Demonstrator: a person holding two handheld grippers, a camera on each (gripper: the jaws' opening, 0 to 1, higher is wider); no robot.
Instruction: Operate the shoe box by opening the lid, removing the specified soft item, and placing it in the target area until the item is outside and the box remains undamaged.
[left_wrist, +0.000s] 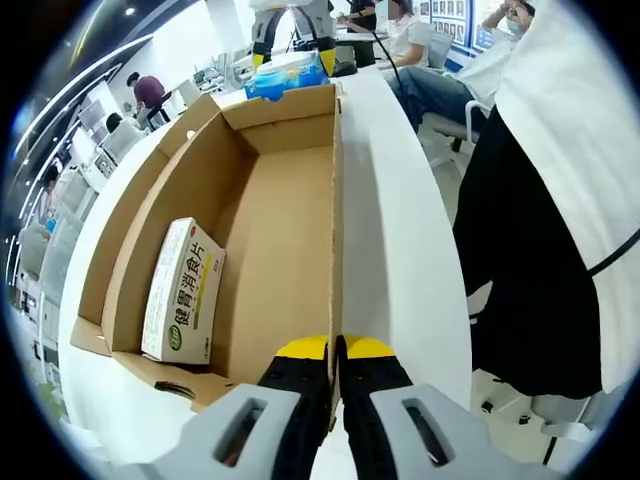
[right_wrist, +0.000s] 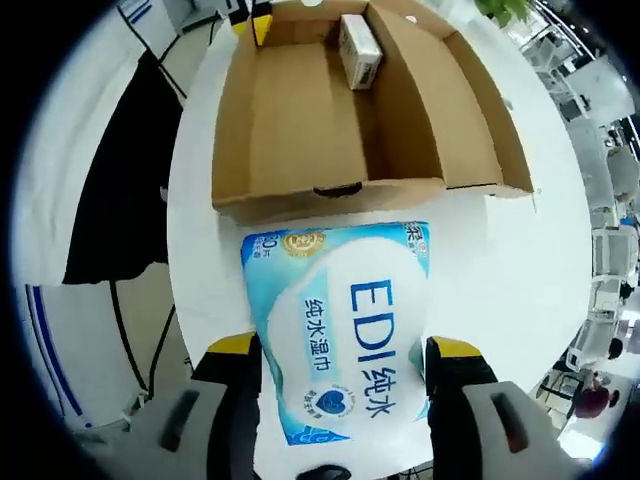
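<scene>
— Where's the box (left_wrist: 250, 230) now?

— Open on the white table (left_wrist: 400, 250), lid flap laid out flat beside it. Inside, against one long wall, lies a small white carton (left_wrist: 183, 290) with green print. The rest of the box floor is bare cardboard.

— And the soft thing?

— The wipes pack (right_wrist: 340, 325), blue and white, is outside the box, lying on the table just past the box's short end wall, nearly touching it. In the left gripper view you can see it at the far end of the box (left_wrist: 285, 75).

— Who's got hold of it?

— The right gripper (right_wrist: 345, 365). Its jaws stand wide, one yellow-tipped jaw on each side of the pack, close against its long edges. Whether they are pressing it I can't tell.

— The left one?

— The left gripper (left_wrist: 335, 350) sits at the opposite end of the box. Its jaws are narrow, pinched on the top edge of the box's long wall, one jaw inside, one outside.

— Box look all right?

— Walls straight, no tears that I can see.
</scene>
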